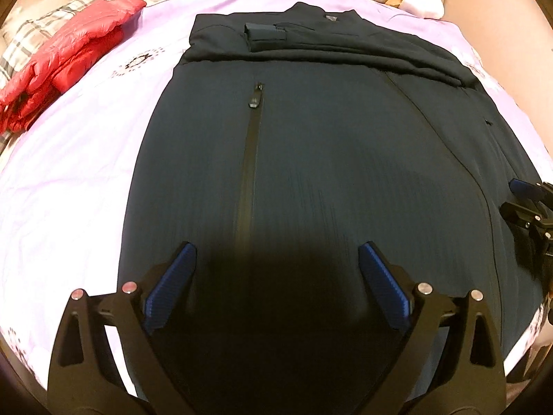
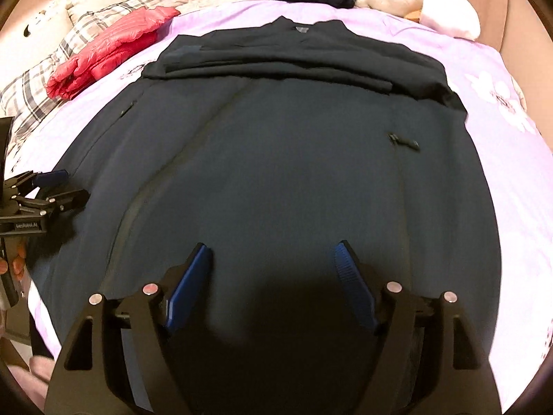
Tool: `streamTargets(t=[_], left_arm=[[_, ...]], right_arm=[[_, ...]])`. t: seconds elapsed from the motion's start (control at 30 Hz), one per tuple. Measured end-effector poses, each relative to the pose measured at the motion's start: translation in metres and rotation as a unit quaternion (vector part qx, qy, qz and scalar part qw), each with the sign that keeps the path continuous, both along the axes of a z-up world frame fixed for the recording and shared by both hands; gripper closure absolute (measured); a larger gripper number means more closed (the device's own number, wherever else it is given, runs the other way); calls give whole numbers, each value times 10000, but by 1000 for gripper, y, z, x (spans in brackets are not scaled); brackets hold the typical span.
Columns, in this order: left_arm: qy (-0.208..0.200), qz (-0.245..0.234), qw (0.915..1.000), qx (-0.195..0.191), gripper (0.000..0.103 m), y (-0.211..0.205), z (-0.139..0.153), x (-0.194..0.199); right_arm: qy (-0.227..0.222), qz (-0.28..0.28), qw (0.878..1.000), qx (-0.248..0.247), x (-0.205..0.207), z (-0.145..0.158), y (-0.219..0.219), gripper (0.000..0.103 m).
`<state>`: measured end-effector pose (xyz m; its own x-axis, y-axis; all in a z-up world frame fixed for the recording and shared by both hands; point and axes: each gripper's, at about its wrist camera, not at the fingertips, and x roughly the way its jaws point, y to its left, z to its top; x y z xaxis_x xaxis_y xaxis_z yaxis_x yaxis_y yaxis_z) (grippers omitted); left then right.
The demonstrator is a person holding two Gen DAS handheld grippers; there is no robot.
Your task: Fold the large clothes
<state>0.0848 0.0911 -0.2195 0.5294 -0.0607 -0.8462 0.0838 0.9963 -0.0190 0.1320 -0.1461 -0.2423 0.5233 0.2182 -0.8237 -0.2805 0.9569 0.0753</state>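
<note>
The dark jacket (image 1: 311, 159) is lying flat on the lilac bedspread (image 1: 69, 180), sleeves folded across; both the left gripper (image 1: 276, 259) and right gripper (image 2: 273, 259) are hovering above it, jaws spread wide.

Left hand-held gripper (image 1: 276, 259), jaws apart, hovers over dark jacket (image 1: 311, 159) on lilac bedspread (image 1: 69, 180).

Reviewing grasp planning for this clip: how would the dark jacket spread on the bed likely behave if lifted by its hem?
The dark jacket looks floppy: its sleeves already lie folded flat across the chest, so it would probably drape and sag. Its smooth fabric may slip between the open left gripper pads.
</note>
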Motion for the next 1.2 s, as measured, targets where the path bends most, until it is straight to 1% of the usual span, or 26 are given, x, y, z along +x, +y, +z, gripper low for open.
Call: streamTargets(t=[0.13, 0.3, 0.5, 0.57, 0.67, 0.77, 0.9, 0.97, 1.03, 1.1, 1.17, 1.2], left_arm=[[28, -42, 10000, 24, 6, 2, 0, -11], [75, -84, 9999, -38, 6, 7, 3, -30], [108, -54, 9998, -131, 6, 17, 11, -49], [94, -63, 9999, -101, 6, 17, 16, -53], [-61, -189, 9998, -82, 6, 8, 26, -53], [-207, -402, 9988, -207, 6, -11, 34, -42], [-443, -763, 9960, -139, 6, -47, 40, -23], [-480, -915, 9946, -130, 6, -62, 38, -14], [-464, -1031, 9936, -51, 6, -73, 33, -6], [-317, -1100, 9933, 178, 6, -82, 18, 1], [-125, -1105, 9937, 161, 6, -80, 4, 5], [-98, -1094, 9939, 124, 5, -80, 1, 4]], right_arm=[[67, 89, 9999, -86, -17, 0, -6, 27], [261, 70, 9996, 25, -28, 2, -19, 26], [394, 118, 9991, -96, -41, 8, -27, 26], [370, 27, 9992, -128, -44, 16, -32, 26], [234, -99, 9996, 88, -41, 28, -36, 26], [111, -18, 9995, 280, -33, 33, -23, 26], [-148, 207, 9982, 551, -18, 38, 10, 26], [-301, 328, 9975, 547, -8, 39, 26, 26], [-351, 434, 9973, 483, 0, 34, 40, 26], [-242, 499, 9976, 405, 9, 23, 49, 26], [-106, 511, 9983, 259, 13, 12, 52, 26], [-68, 539, 9984, 173, 12, 8, 52, 26]])
